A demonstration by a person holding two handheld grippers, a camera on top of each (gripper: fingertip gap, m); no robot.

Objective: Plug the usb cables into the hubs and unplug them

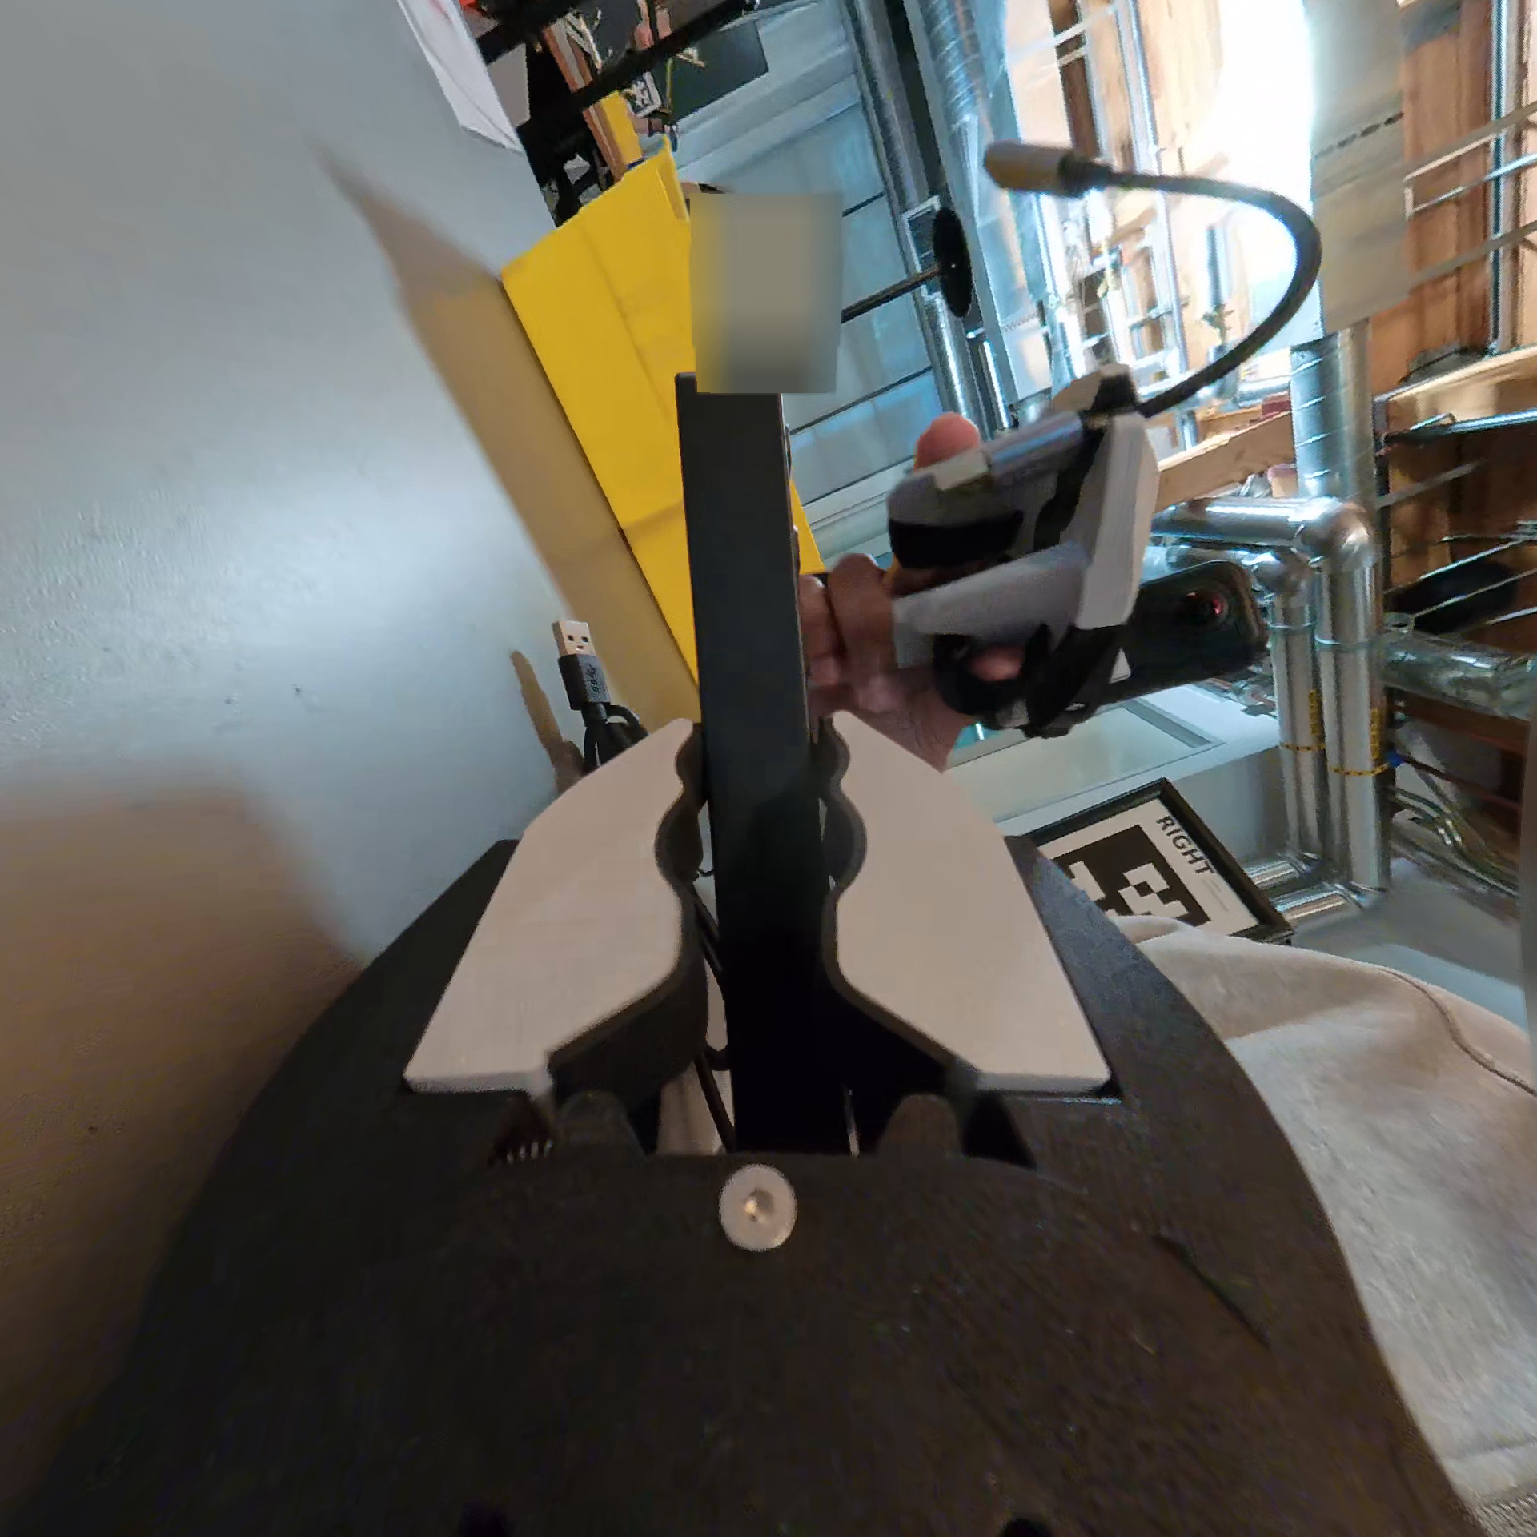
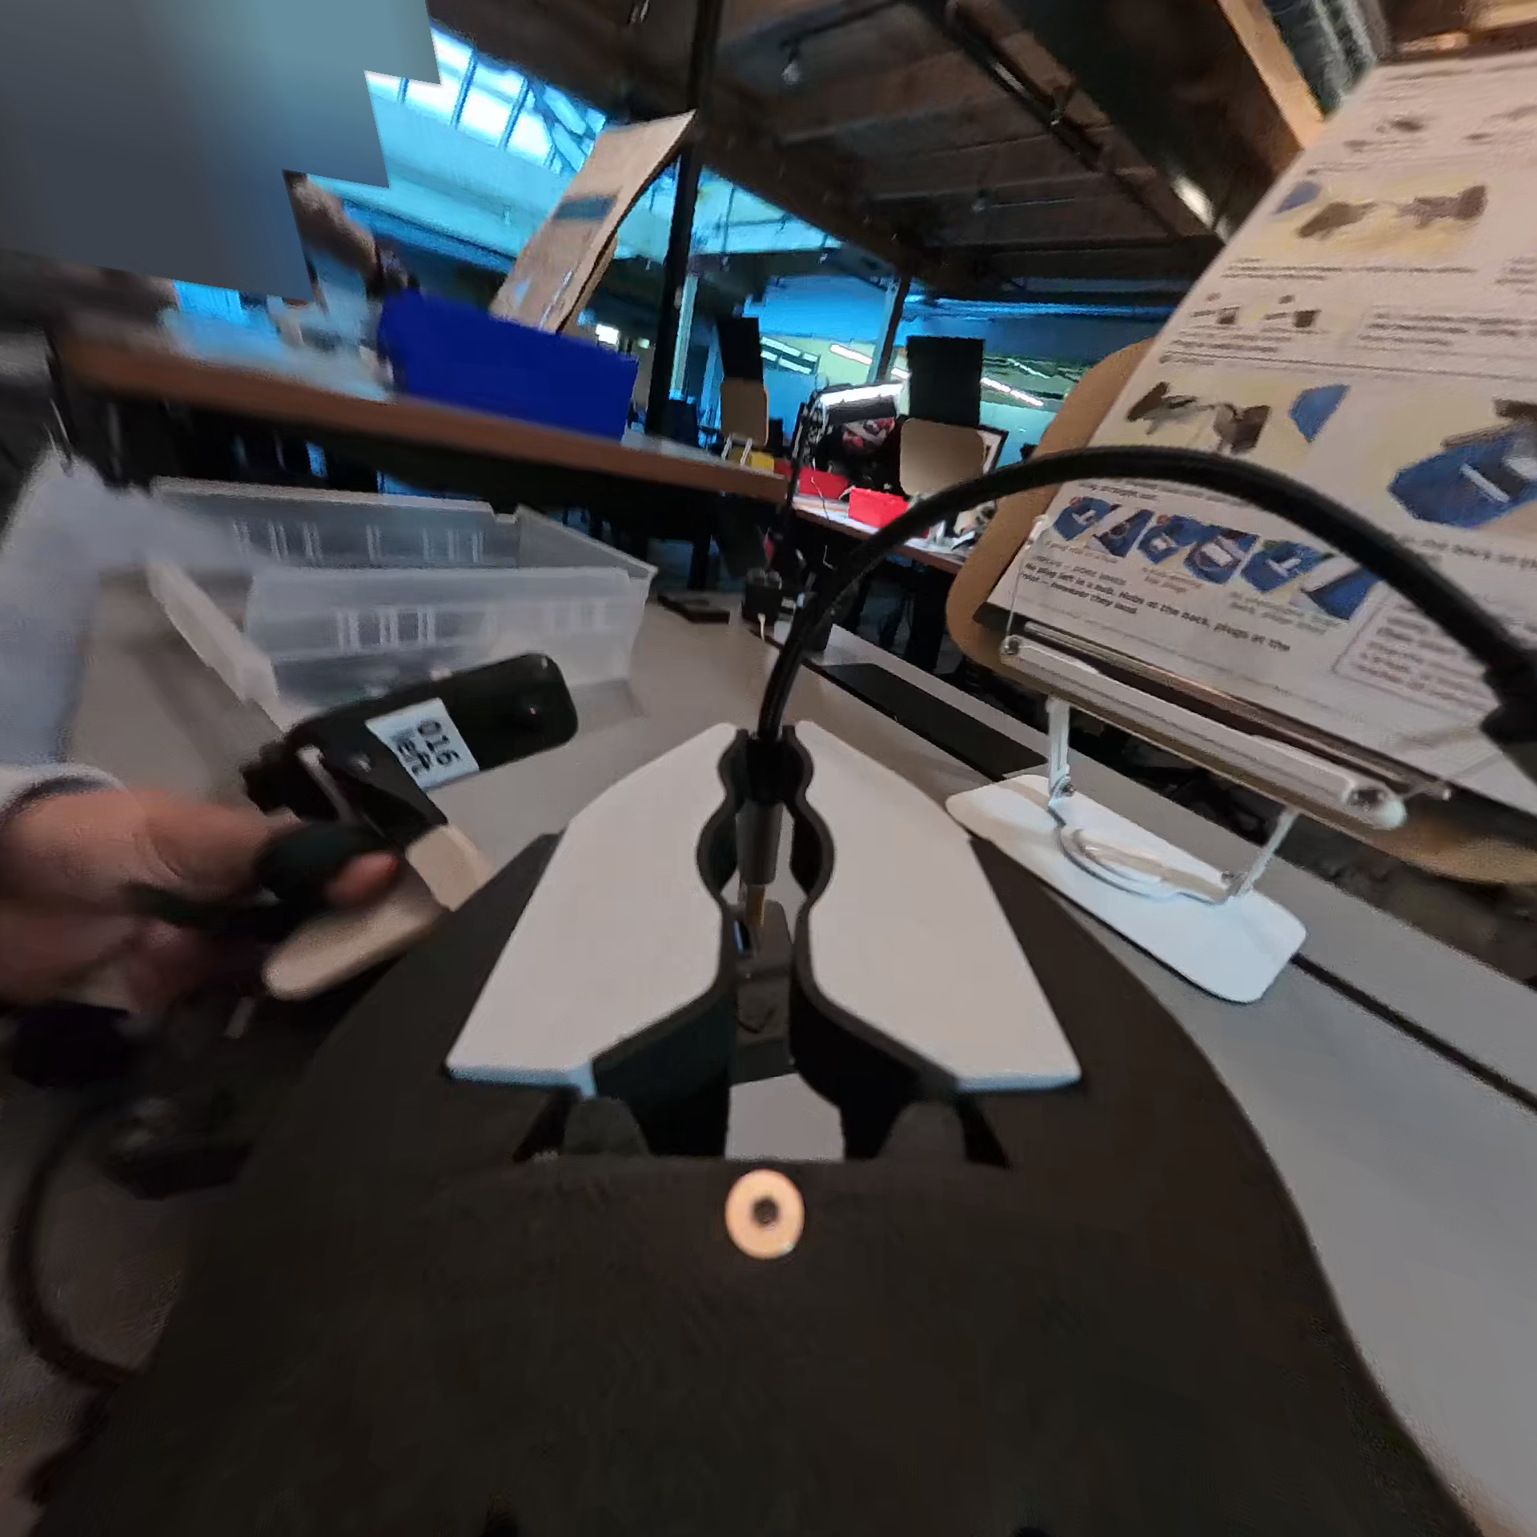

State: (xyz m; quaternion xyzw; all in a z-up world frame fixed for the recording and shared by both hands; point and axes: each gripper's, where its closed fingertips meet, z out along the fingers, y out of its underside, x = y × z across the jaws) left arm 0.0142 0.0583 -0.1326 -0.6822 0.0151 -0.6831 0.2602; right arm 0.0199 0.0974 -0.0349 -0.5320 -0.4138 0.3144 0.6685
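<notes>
My left gripper (image 1: 761, 740) is shut on a long black hub (image 1: 740, 582), which sticks out forward between the fingers. My right gripper (image 2: 761, 736) is shut on the plug (image 2: 757, 840) of a black cable (image 2: 1164, 466) that arcs out to the right. In the left wrist view the right gripper (image 1: 1110, 395) is held in a hand just right of the hub, and the cable (image 1: 1281, 216) curves up to a free grey plug (image 1: 1031, 166). A second black USB plug (image 1: 574, 644) lies on the grey table left of the hub. The left gripper (image 2: 416, 748) also shows at the left of the right wrist view.
A clear plastic bin (image 2: 399, 574) stands on the table behind the left gripper. An instruction sheet on a stand (image 2: 1247, 499) is at the right. A yellow sheet (image 1: 615, 349) and a framed black-and-white marker (image 1: 1164, 873) are near the hub. A blue bin (image 2: 499, 366) sits on a far table.
</notes>
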